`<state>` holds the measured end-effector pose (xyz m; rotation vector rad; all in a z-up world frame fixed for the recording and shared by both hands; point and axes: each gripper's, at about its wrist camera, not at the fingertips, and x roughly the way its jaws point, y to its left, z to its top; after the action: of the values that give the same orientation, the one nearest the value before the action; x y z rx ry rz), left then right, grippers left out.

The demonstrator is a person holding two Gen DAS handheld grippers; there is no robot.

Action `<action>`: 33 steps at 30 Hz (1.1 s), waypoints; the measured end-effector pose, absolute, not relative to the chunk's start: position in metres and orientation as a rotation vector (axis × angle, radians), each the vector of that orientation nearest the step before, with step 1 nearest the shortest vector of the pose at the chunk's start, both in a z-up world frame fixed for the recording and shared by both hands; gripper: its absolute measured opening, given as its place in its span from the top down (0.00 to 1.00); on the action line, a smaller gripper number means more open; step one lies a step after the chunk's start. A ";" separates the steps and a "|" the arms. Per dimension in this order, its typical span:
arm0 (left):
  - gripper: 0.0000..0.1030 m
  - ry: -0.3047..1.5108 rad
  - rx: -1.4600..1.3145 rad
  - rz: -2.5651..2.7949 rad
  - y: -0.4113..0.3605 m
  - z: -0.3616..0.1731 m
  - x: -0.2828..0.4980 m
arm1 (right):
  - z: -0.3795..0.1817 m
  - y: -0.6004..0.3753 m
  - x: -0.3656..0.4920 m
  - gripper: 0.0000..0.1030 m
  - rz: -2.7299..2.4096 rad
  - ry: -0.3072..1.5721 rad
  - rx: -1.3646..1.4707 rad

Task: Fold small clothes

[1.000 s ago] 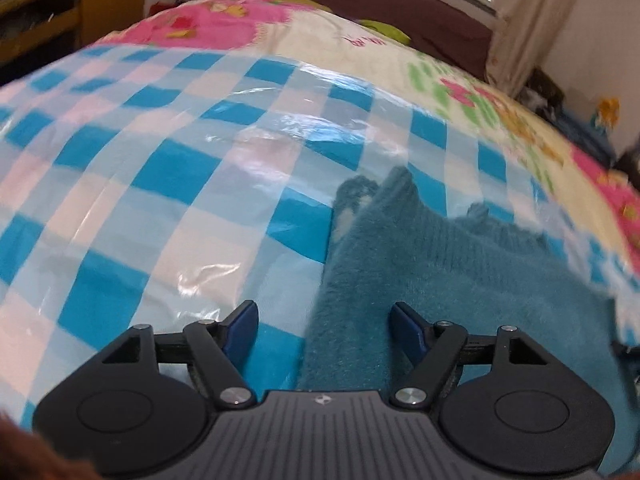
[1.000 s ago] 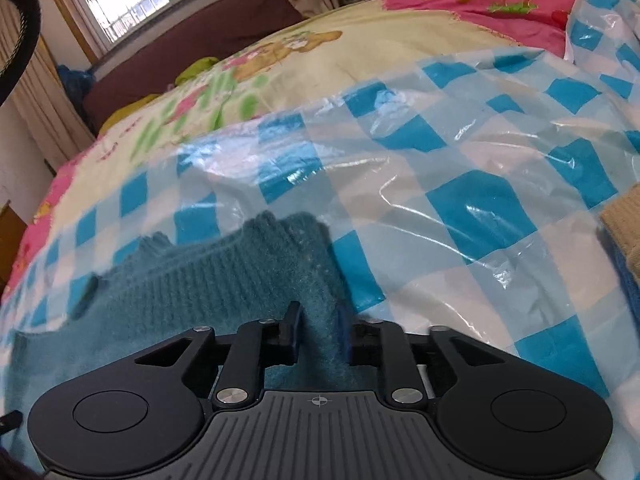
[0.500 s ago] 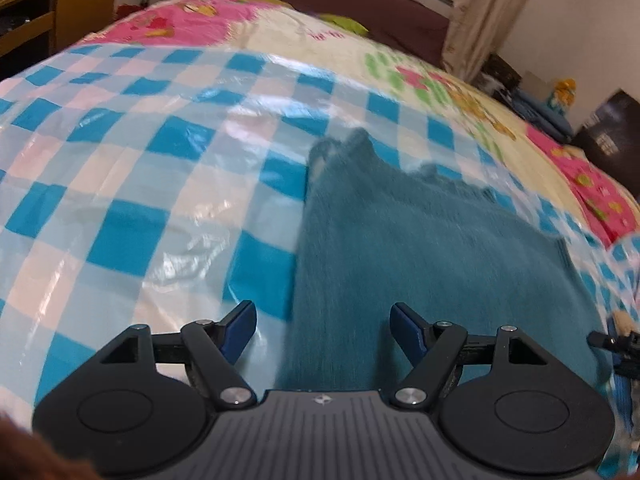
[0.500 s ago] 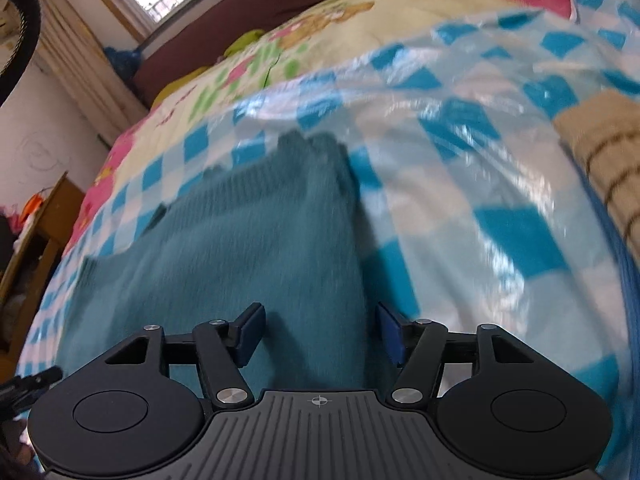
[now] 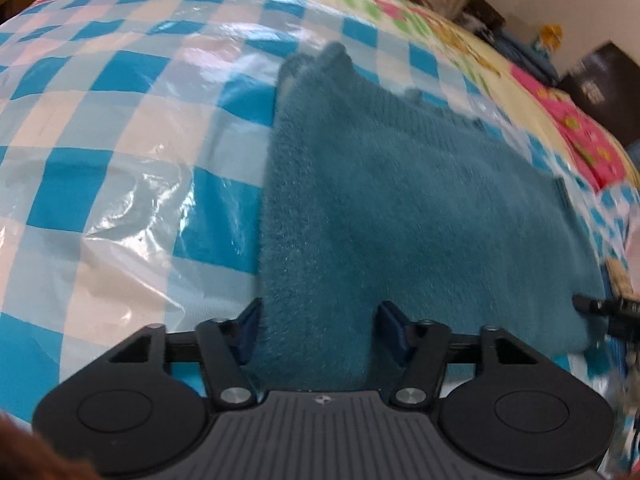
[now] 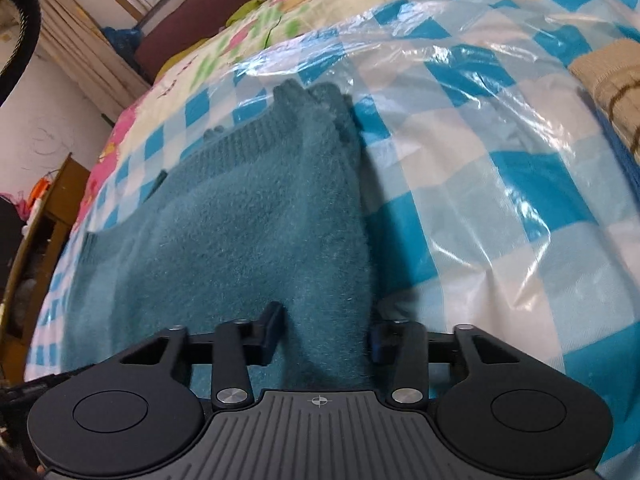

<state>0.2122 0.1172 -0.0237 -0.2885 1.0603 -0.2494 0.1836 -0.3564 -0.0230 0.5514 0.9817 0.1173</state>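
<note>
A glossy blue-and-white checked plastic sheet (image 5: 120, 168) covers the bed. Beyond it lies a cream floral quilt (image 6: 280, 12). A tan striped knitted cloth (image 6: 612, 80) lies far right.

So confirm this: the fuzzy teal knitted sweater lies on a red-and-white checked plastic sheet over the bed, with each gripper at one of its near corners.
Wrong colour. The checked plastic sheet is blue and white, as both wrist views show. The rest holds: the fuzzy teal knitted sweater lies on it, with the left gripper and right gripper closing at its near corners.

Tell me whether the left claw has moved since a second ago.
Yes. The left claw has shifted right across the checked sheet, onto the sweater's left edge.
</note>
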 end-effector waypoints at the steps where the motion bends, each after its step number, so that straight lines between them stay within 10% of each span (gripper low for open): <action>1: 0.45 1.070 -0.287 -0.259 0.117 -0.023 0.212 | -0.024 -0.358 0.184 0.66 0.120 0.986 0.559; 16: 0.74 1.180 -0.322 -0.377 0.122 -0.022 0.157 | -0.008 -0.355 0.121 0.74 0.207 1.065 0.569; 33: 0.67 0.933 -0.166 -0.375 0.094 0.034 0.130 | 0.002 -0.348 0.067 0.70 0.193 1.078 0.581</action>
<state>0.1296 0.0944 0.0341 -0.1658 0.9330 -0.3747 0.0667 -0.3481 0.0019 0.5807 1.0781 0.1927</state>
